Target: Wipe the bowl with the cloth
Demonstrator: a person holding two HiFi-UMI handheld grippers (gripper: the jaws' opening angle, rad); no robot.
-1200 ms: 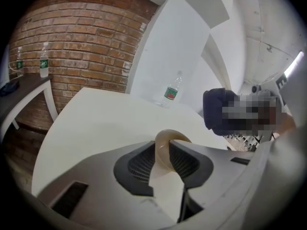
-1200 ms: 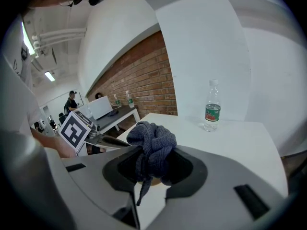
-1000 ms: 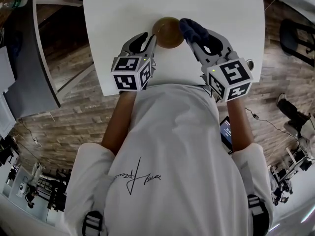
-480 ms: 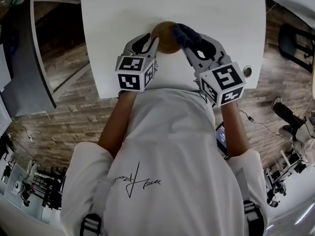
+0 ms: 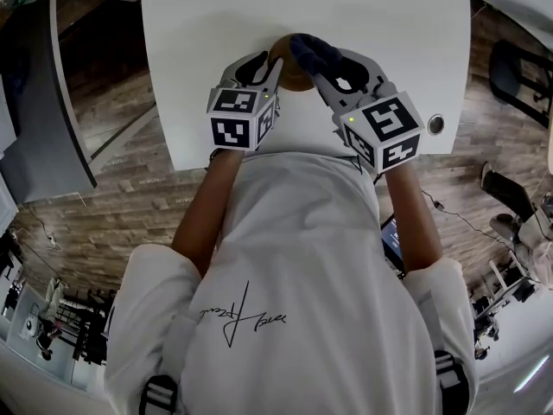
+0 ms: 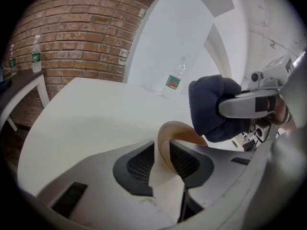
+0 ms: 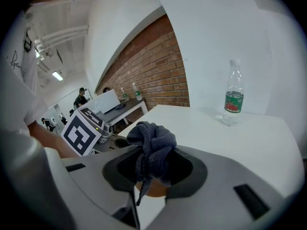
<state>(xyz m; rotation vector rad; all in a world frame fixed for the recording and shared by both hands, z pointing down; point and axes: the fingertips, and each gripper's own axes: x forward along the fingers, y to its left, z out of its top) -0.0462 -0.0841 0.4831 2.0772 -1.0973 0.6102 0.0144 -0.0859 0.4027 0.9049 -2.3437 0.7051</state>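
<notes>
A tan bowl (image 5: pixel 283 66) sits on the white table (image 5: pixel 380 15) near its front edge, mostly hidden. My left gripper (image 5: pixel 269 67) is shut on the bowl's rim (image 6: pixel 165 145), which stands thin between its jaws (image 6: pixel 163 156). My right gripper (image 5: pixel 316 59) is shut on a bunched dark blue cloth (image 5: pixel 309 50). The cloth (image 6: pixel 210 108) lies against the bowl's right side and over its top. In the right gripper view the cloth (image 7: pixel 151 146) fills the gap between the jaws (image 7: pixel 152 166), with a sliver of the bowl (image 7: pixel 154 188) below it.
A plastic water bottle (image 6: pixel 175 79) with a green label stands farther back on the table, also seen in the right gripper view (image 7: pixel 233 99). A small round fitting (image 5: pixel 435 125) sits at the table's right front corner. A dark side table (image 6: pixel 19 80) with bottles is at the left.
The right gripper has carried the cloth leftward onto the bowl, which now shows much less. Both grippers have shifted slightly away from the person.
</notes>
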